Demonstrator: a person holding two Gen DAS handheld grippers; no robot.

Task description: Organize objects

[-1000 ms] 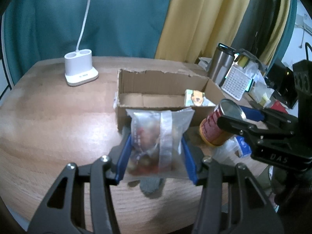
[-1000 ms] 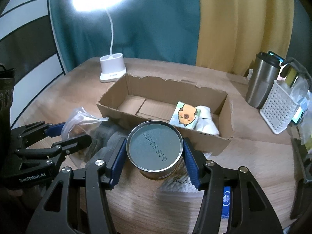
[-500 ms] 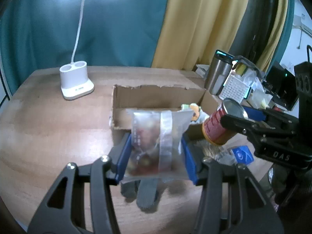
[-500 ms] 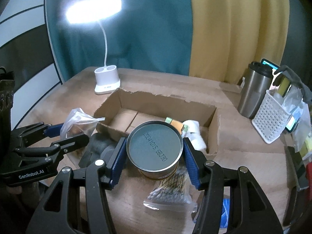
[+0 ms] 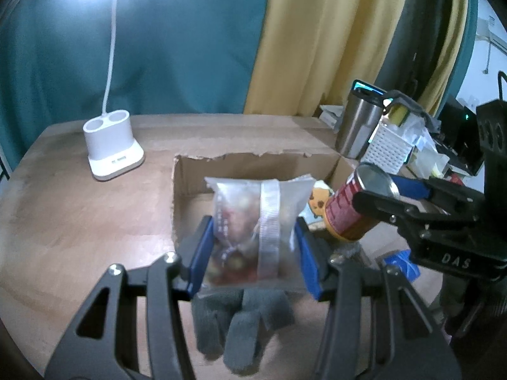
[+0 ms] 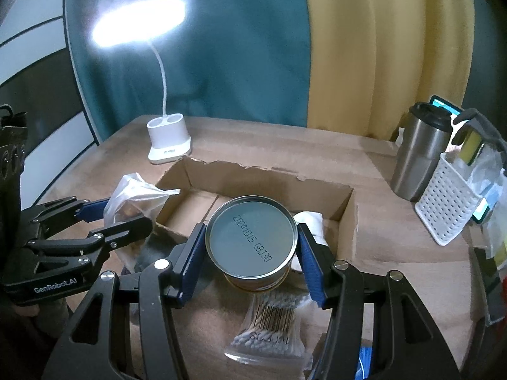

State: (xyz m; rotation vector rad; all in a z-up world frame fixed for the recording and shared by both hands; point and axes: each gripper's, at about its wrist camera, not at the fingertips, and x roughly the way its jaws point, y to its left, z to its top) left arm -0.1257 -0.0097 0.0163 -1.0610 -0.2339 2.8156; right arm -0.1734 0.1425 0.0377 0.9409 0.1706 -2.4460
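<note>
Your left gripper (image 5: 253, 253) clamps a clear snack bag (image 5: 253, 221) above the cardboard box's (image 5: 253, 164) near left edge. Your right gripper (image 6: 250, 256) grasps a tin can (image 6: 252, 240), lifted over the box's near wall.

A box (image 6: 347, 209) sits mid-worktop (image 5: 63, 221), with a lamp (image 5: 112, 145) behind it to the left and a tumbler (image 6: 418, 155) and basket (image 6: 446, 202) to its right. A bag (image 5: 253, 221) and a can (image 6: 252, 242) are held side by side above the box's near edge, bag left of can. A glove (image 5: 240, 326) lies below the bag and a swab pack (image 6: 269, 332) lies below the can.
</note>
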